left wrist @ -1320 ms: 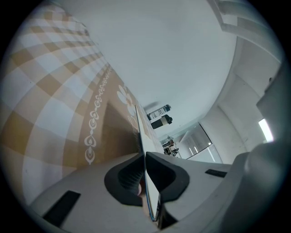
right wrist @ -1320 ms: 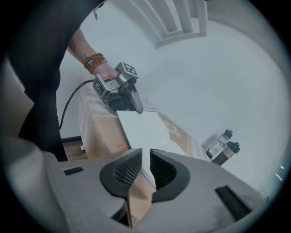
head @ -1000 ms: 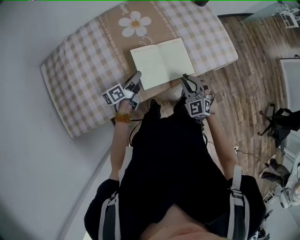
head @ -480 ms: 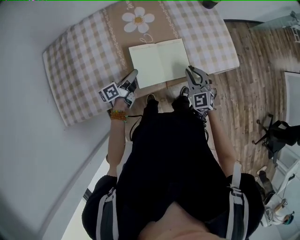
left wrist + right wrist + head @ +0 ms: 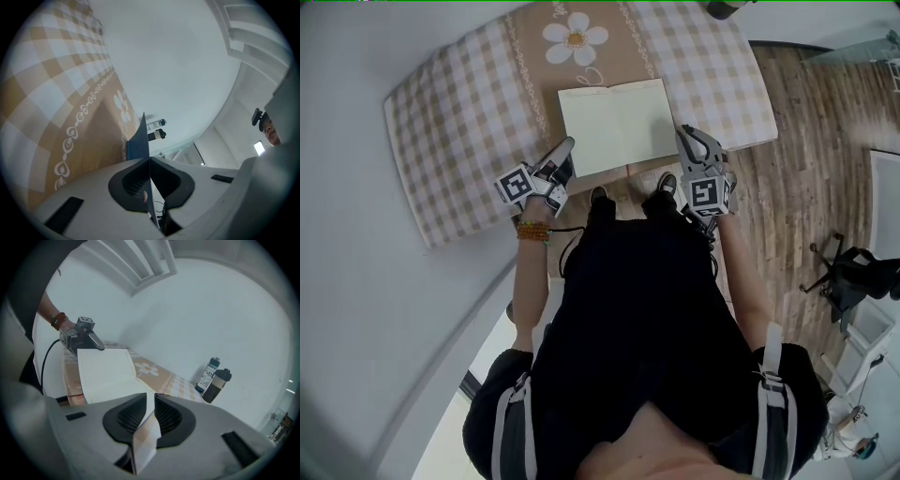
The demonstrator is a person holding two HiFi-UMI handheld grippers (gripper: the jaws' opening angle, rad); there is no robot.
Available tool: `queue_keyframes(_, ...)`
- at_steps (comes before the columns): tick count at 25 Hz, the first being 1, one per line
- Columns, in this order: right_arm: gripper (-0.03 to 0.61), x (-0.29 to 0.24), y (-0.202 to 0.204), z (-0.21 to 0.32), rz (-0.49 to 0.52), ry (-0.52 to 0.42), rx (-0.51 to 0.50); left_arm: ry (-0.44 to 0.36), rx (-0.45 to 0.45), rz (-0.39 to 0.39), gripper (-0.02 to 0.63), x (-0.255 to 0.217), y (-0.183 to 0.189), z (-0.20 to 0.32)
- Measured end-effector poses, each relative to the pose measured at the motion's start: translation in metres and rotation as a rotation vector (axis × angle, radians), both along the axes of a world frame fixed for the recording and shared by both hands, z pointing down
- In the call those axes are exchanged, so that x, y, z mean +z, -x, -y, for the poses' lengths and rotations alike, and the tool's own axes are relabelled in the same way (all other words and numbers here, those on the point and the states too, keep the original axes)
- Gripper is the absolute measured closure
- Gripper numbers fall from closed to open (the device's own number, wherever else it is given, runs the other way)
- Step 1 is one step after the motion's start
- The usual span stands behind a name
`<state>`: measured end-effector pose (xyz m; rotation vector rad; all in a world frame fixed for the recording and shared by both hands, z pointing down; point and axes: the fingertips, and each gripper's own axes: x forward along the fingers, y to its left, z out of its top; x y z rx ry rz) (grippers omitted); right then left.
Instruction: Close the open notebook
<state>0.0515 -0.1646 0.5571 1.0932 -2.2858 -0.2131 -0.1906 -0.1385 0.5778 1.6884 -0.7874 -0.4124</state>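
- The notebook's (image 5: 614,124) thin blue left cover is being pinched by the left tool (image 5: 565,150), jaws together.
- Its right-hand pages are being clamped by the right tool (image 5: 687,134), jaws narrowly apart.
- Two bottles (image 5: 216,385) are being shown well beyond the notebook.
- The notebook is being held open, blank pages up, on the checked desk (image 5: 459,122).

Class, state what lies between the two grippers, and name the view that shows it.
The open notebook lies between the left gripper and the right gripper, each shut on one edge; the head view shows it.
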Motion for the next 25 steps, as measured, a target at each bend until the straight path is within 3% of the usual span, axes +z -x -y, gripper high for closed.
queue_keyframes(7, 0.52, 0.0, 0.002, 0.042, 0.021, -0.004, 0.019, -0.024, 0.022, 0.031, 0.595, -0.012, -0.004, 0.038)
queue_keyframes(11, 0.52, 0.004, -0.006, 0.014, 0.045, -0.021, 0.059, -0.059, 0.073, 0.049, 0.595, -0.019, -0.016, 0.021)
queue_keyframes(18, 0.52, 0.001, -0.031, 0.004, 0.034, 0.006, 0.024, -0.032, 0.042, 0.031, 0.595, -0.025, -0.046, 0.002)
queue_keyframes(25, 0.52, 0.005, -0.047, 0.0, 0.042, -0.016, 0.06, -0.074, 0.083, 0.028, 0.595, -0.026, -0.066, 0.009)
